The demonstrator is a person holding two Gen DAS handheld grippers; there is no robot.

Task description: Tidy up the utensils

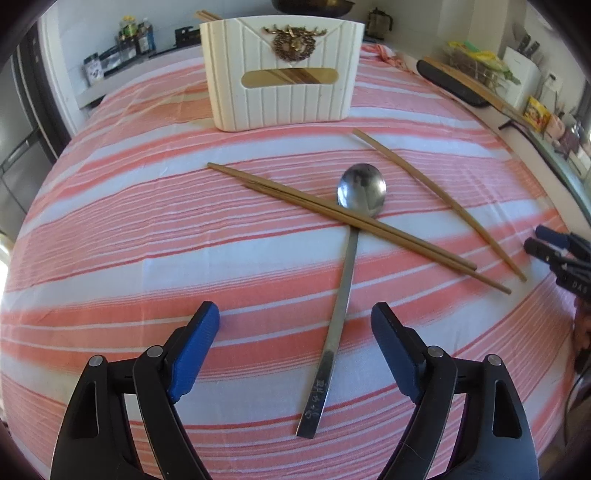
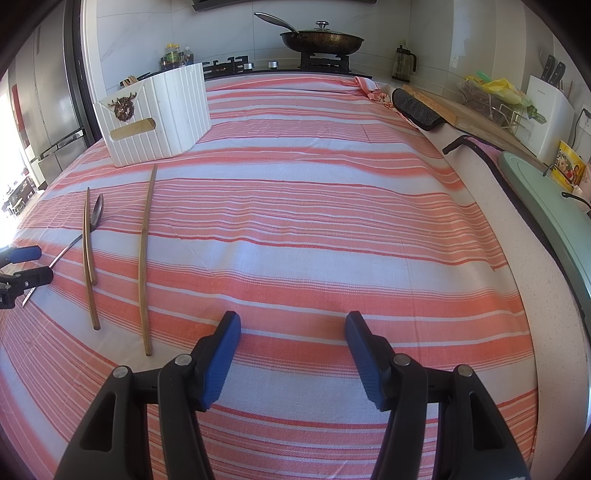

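A steel spoon (image 1: 347,280) lies on the striped cloth (image 1: 147,240), bowl away from me. A pair of wooden chopsticks (image 1: 295,201) lies across its neck, and a single chopstick (image 1: 439,199) rests to the right. Behind them stands a white utensil holder (image 1: 280,74) with chopsticks (image 1: 207,15) sticking out of it. My left gripper (image 1: 294,308) hangs open over the spoon's handle, pads clear of it. My right gripper (image 2: 293,315) is open over bare cloth, right of the single chopstick (image 2: 144,258), the pair (image 2: 88,251) and the spoon (image 2: 96,214).
A lidded pan (image 2: 321,38) sits on the stove behind the table, with bottles (image 2: 177,57) to its left. Along the right counter are a black mat (image 2: 417,110), a wooden board (image 2: 443,103), a knife block (image 2: 546,110) and a green tray (image 2: 546,199).
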